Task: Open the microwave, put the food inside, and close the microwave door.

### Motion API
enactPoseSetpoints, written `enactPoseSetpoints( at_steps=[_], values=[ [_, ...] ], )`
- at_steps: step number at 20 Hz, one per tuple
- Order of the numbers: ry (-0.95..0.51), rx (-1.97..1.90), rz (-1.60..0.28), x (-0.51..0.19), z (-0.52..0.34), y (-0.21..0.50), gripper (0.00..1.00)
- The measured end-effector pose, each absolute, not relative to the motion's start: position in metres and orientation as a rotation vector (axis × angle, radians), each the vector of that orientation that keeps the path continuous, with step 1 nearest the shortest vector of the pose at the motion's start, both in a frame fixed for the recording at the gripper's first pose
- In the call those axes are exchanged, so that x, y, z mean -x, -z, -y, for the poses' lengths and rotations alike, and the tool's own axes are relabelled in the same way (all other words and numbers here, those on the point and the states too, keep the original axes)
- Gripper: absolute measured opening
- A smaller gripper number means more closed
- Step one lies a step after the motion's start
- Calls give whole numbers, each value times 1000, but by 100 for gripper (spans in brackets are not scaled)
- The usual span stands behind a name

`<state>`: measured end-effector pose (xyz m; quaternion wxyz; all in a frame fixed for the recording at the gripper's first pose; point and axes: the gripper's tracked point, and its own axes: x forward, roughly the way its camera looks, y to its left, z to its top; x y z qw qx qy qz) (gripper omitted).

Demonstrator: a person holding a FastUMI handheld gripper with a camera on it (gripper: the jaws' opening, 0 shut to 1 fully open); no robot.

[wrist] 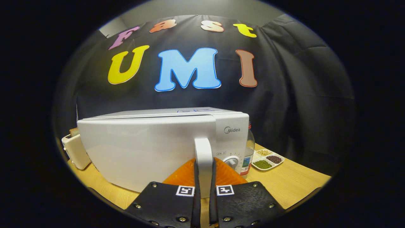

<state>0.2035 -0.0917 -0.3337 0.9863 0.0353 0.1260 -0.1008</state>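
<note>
A light wooden tabletop (294, 185) is spreading under everything, with black cloth hanging as the wall behind it. The gripper (204, 169) is reaching forward at the near edge of that table, its two fingers (196, 177) standing close together and pinching the white upright door handle (203, 150) of the microwave between them; both fingers are pressing on the handle's sides. Just beneath and around the fingers, a ridged orange surface (227, 174) is showing, though what it belongs to cannot be told. Directly ahead of the fingers, the white glossy box-shaped microwave (142, 148) is sitting on the table, its door looking closed or nearly so. Right of the handle, a round white dial (232, 161) is sitting on the control panel. Beyond the fingers to the right, a clear plastic bottle (248, 152) is standing just beside the microwave's corner, and further right a white divided tray (267, 159) is lying flat, holding green, dark red and pale beans in separate compartments. Well to the left of the fingers, past the microwave's far side, a cream-coloured toaster (74, 150) is standing with a brown slice of bread (73, 131) poking out of its top.
</note>
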Motion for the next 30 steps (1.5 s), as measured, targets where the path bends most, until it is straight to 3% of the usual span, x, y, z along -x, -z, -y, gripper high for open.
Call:
enactPoseSetpoints(
  at_steps=[7,20,26,30],
  values=[
    [231,-35,-232,-108,55,323,11],
    [-174,-17,-82,30,-127,309,11],
    [-218,71,-24,60,-218,316,11],
    [-347,102,-1,79,-271,319,11]
  ],
)
